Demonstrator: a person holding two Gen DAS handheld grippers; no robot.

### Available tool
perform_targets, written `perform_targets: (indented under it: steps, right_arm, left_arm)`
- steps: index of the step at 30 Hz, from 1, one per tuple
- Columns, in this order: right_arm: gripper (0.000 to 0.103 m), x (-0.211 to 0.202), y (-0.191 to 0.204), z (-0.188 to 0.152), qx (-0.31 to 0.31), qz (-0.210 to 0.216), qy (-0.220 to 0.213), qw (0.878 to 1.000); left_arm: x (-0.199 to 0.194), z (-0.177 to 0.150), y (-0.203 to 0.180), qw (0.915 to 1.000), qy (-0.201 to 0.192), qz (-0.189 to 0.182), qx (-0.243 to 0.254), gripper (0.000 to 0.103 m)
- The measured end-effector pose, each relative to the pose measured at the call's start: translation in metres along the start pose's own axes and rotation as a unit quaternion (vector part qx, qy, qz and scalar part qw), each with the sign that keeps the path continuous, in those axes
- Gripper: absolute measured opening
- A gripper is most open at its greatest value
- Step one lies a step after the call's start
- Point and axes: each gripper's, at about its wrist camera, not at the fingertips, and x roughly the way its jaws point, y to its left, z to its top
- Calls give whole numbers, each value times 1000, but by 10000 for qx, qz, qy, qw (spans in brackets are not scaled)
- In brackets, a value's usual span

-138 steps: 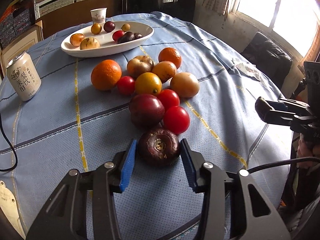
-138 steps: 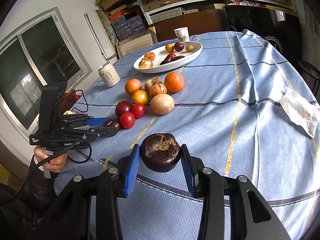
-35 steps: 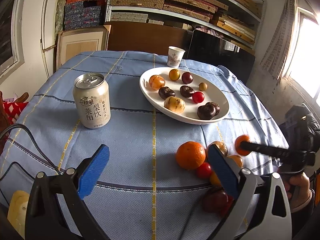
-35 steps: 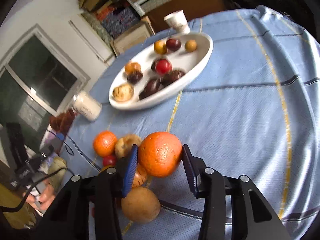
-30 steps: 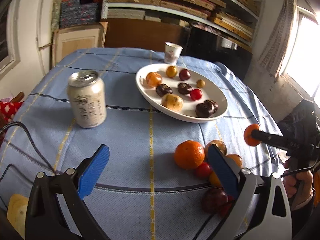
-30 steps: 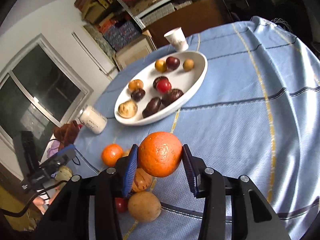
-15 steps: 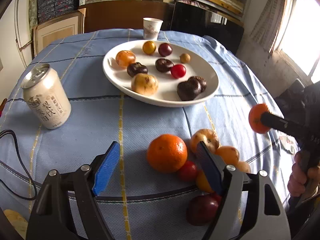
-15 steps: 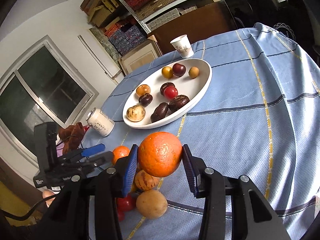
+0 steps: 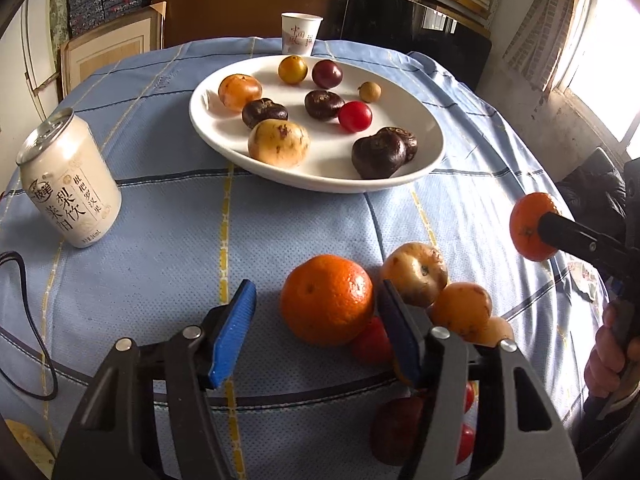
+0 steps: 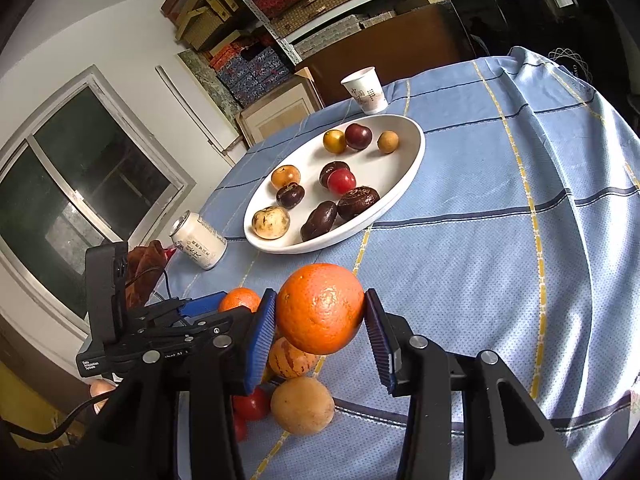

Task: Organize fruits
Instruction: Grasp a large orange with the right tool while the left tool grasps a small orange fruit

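My right gripper (image 10: 320,330) is shut on an orange (image 10: 320,308) and holds it above the table, short of the white oval plate (image 10: 404,184); it also shows in the left wrist view (image 9: 530,226). My left gripper (image 9: 316,330) is open, its pads on either side of a second orange (image 9: 327,305) that rests on the cloth. The plate (image 9: 424,168) holds several small fruits. A heap of loose fruits (image 9: 460,308) lies right of the second orange.
A white drink can (image 9: 68,190) stands left of the plate. A paper cup (image 9: 301,39) stands behind the plate. A black cable (image 9: 24,320) lies at the left table edge. The table has a blue checked cloth (image 10: 520,240).
My left gripper has moved down and forward so its open pads now flank the second orange. My right gripper still holds its orange, lifted slightly toward the plate.
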Motion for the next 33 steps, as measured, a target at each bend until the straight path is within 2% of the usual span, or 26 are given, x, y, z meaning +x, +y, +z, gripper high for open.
perform_targets:
  steps: [6,9,12,17,27,33]
  right_arm:
    - [45,2,-1,0,-5,-13,25,10000]
    - [45,1,-1,-1,-7,-35,27,10000]
    - [45,2,0,-1,-20,-49,28,10000]
    - [45,2,0,-1,-16,-56,33,10000]
    - [45,6,0,-3,-30,-85,88,9999]
    - [45,10,7,-8,-191,-41,131,9997]
  left_arm:
    - [2,1,-1,10000,13,-52,-6,61]
    - [5,0,-2,9999,79,-108,12,50]
    - [6,-2,-4,10000,59,-48,65,47]
    - [4,-4,-4,10000,8,-7,35,47]
    - [-19,-6,-11,9987,-395,248,211,47]
    - [-35,-7,-11,9978,-578,214,240,47]
